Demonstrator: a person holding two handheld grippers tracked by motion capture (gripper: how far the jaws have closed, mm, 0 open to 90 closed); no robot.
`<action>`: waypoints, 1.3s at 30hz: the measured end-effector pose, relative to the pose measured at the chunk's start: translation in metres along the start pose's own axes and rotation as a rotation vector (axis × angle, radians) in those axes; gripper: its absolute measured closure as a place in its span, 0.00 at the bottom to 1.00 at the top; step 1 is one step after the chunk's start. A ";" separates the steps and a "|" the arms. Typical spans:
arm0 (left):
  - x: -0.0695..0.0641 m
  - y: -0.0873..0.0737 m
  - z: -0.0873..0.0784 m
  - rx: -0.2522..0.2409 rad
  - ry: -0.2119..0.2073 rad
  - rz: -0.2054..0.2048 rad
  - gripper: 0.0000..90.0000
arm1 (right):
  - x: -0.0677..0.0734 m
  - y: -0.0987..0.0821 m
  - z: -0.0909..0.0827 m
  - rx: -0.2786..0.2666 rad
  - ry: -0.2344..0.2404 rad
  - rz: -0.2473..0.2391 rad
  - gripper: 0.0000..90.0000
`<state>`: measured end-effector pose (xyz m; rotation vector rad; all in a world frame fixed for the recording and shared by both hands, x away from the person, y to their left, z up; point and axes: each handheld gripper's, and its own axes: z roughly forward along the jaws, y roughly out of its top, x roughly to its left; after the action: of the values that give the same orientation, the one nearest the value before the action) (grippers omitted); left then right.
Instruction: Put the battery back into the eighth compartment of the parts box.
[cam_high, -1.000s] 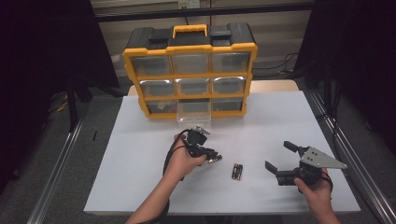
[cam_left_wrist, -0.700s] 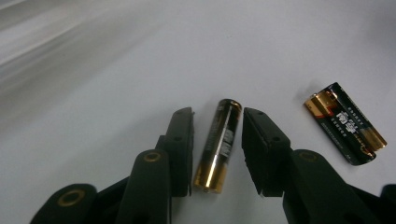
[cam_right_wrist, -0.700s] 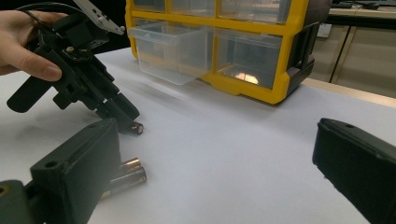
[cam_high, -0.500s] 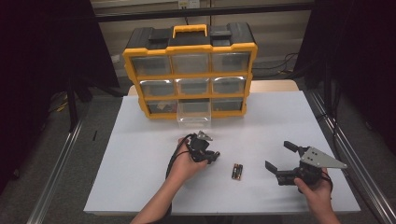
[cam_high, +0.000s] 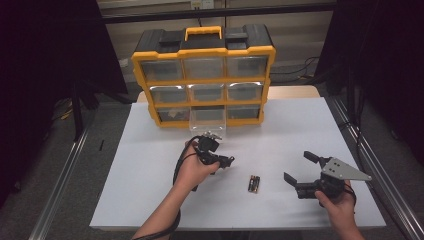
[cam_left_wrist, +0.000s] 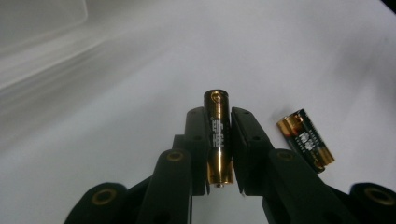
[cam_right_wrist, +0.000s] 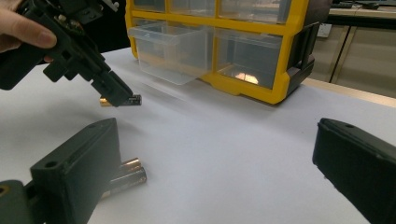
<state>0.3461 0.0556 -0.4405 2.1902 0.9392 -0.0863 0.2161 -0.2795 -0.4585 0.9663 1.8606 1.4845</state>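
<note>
in front of the yellow organiser, on the white counter, the left gripper sits just before the clear drawer pulled out of the organiser's bottom row. its fingers are clamped on a gold and black battery, held lengthwise between them and lifted off the counter. to the right of it, farther from the organiser, two more batteries lie side by side. farther right, the right gripper rests with its fingers spread wide and nothing between them. judging by this, the battery is bound for the drawer: keep the squeeze firm, carry it level over the drawer's front wall, and let go low inside so it does not bounce out.
</note>
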 end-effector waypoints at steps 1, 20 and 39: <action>0.000 0.003 -0.003 -0.002 0.007 -0.001 0.86 | 0.000 0.000 0.000 0.001 -0.002 0.002 0.00; 0.024 0.057 -0.056 -0.070 0.059 -0.049 0.86 | 0.000 0.000 0.000 0.000 0.004 0.004 0.00; 0.062 0.086 -0.050 -0.106 0.188 -0.063 0.86 | 0.000 0.000 0.000 -0.001 0.001 0.005 0.00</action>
<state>0.4370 0.0863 -0.3725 2.0975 1.0926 0.1392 0.2166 -0.2797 -0.4589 0.9705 1.8595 1.4885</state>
